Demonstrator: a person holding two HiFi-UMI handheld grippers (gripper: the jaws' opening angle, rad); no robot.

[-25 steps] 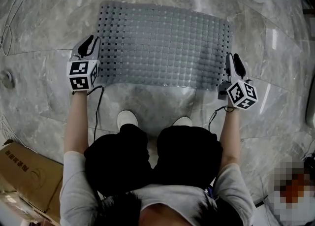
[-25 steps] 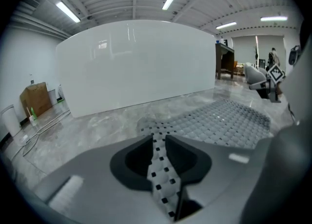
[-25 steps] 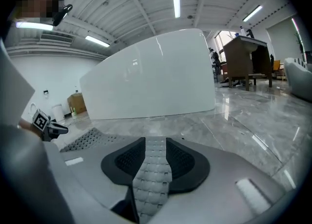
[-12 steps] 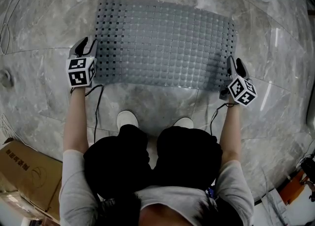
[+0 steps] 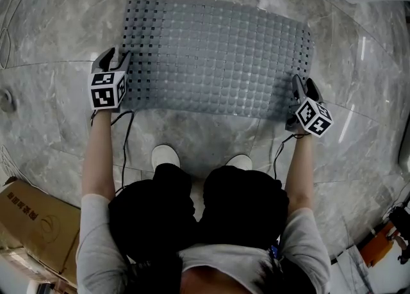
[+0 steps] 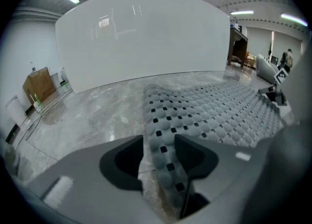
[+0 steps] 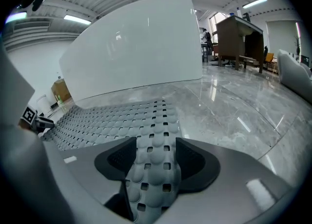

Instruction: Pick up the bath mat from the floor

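Head view is showing the bath mat [image 5: 214, 56] lying spread across the marble floor [image 5: 57, 132], with the left gripper [image 5: 111, 57] at its left end and the right gripper [image 5: 301, 85] at its right end. Compared with a second ago, both grippers are sitting lower. The mat's near edge, then sagging between two raised corners, is now lying flatter and reaching further out. Both pairs of jaws have just been opening. Left gripper view is showing the left jaws spread with a curled strip of mat edge running between them. Bare floor is showing in the gap beside one pad, so nothing is being pinched there. Right gripper view is showing the right jaws likewise spread, with the mat's end strip lying face-up between them. The strip is filling the gap, but I am judging it slack rather than clamped. Finding: the mat is being let go onto the floor, not lifted, so the pick-up is standing undone. With both ends lying between the jaws, closing on those strips again would likely be the way to restart.
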